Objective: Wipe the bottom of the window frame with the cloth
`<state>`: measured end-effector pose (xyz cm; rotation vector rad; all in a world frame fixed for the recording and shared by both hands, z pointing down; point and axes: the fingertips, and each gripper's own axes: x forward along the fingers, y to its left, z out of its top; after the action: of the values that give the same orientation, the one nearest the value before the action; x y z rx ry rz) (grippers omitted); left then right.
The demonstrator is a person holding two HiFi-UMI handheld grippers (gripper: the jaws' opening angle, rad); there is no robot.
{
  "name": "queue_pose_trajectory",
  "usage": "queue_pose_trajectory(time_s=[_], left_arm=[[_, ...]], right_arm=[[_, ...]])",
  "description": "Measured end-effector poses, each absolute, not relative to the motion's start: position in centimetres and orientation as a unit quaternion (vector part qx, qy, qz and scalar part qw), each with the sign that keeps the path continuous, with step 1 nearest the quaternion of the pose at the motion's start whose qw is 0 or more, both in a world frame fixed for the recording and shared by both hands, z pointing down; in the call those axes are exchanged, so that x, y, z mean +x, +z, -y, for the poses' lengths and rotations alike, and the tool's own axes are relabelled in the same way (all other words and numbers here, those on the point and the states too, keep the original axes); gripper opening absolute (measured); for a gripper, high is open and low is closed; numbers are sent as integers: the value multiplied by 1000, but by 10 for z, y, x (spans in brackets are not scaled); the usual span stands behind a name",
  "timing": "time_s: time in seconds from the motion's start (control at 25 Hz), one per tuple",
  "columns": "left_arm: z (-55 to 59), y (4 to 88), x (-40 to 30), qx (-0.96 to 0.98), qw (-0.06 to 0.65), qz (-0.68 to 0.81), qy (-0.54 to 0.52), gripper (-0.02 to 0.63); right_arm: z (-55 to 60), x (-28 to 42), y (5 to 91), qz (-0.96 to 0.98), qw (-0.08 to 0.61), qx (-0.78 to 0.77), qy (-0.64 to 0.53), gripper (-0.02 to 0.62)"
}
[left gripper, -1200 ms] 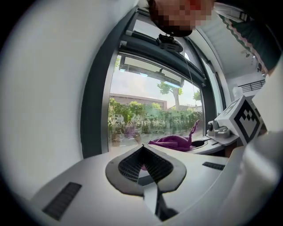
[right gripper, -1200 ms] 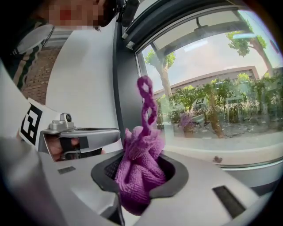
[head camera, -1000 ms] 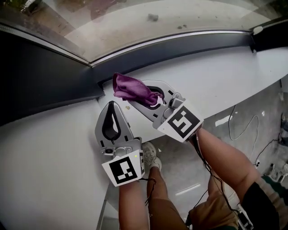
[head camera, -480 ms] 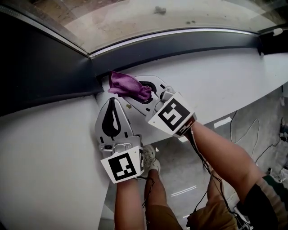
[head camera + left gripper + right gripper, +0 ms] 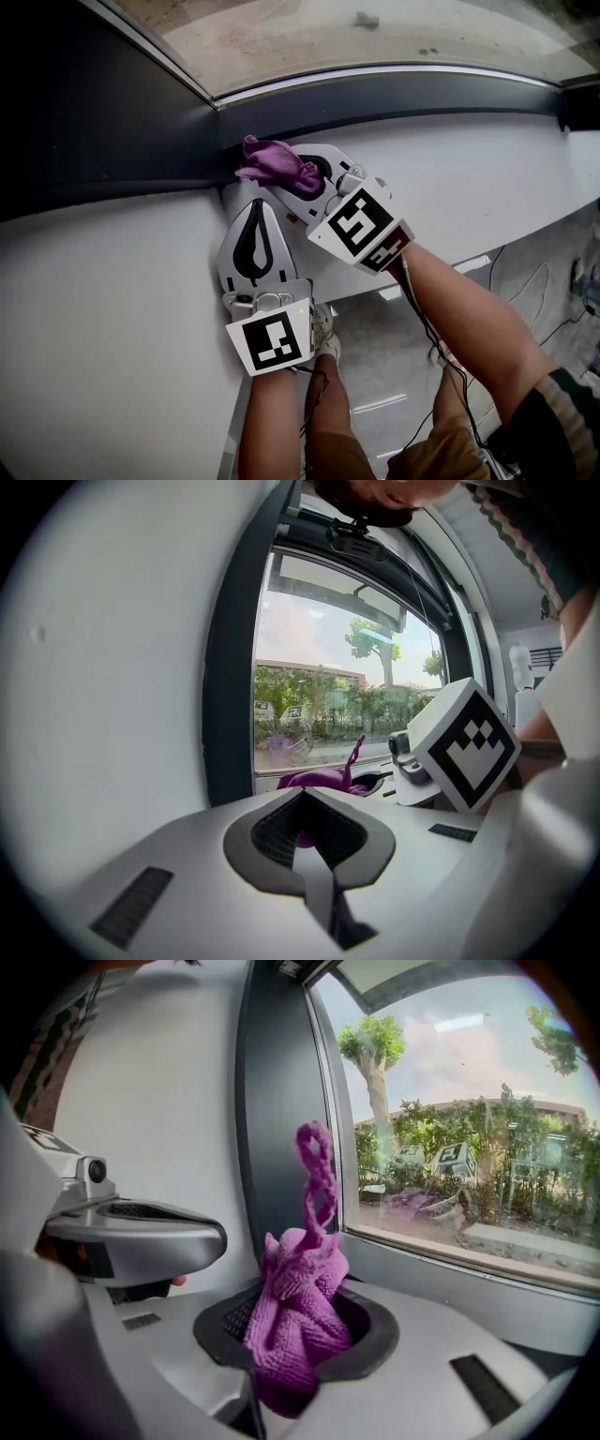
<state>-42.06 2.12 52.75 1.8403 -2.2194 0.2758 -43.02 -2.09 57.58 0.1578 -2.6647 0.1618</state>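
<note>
The cloth (image 5: 274,163) is a small purple microfibre rag, bunched into a loose wad. It looks soft, light and limp, so it should fold and drag rather than slide cleanly, and it probably needs to be pushed flat against the surface to wipe anything. The right gripper (image 5: 292,180) is clamped on the lower part of the wad. In the right gripper view a twisted tail stands free above the jaws, and most of the fabric bulges out in front. That seems a fair hold, because it leaves a padded front to press on the rail, though a grip nearer the middle would leave less of the tail loose. The cloth sits at the inner corner of the dark window frame (image 5: 403,92), where the bottom rail meets the side piece. It lies just above the white sill (image 5: 487,173) and appears to touch the rail. The left gripper (image 5: 255,208) lies on the sill just beside the right one, its jaws together on nothing. A second ago the wad hung out over the sill, apart from the frame. Since then the right gripper has carried it up into the corner, and the left gripper has kept its place alongside.
</note>
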Motion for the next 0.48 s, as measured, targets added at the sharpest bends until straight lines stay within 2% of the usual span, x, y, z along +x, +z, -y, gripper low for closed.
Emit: queue_pose_trajectory(time_s=[0.28,0.48], left_arm=[[-23,530,-420,628,132,760,96,9],[-22,530,-422,625,141,763,89,9]], right_arm=[[18,-430,601,952,290,55,77,126],[17,-428,608,947,300,60,94,124]])
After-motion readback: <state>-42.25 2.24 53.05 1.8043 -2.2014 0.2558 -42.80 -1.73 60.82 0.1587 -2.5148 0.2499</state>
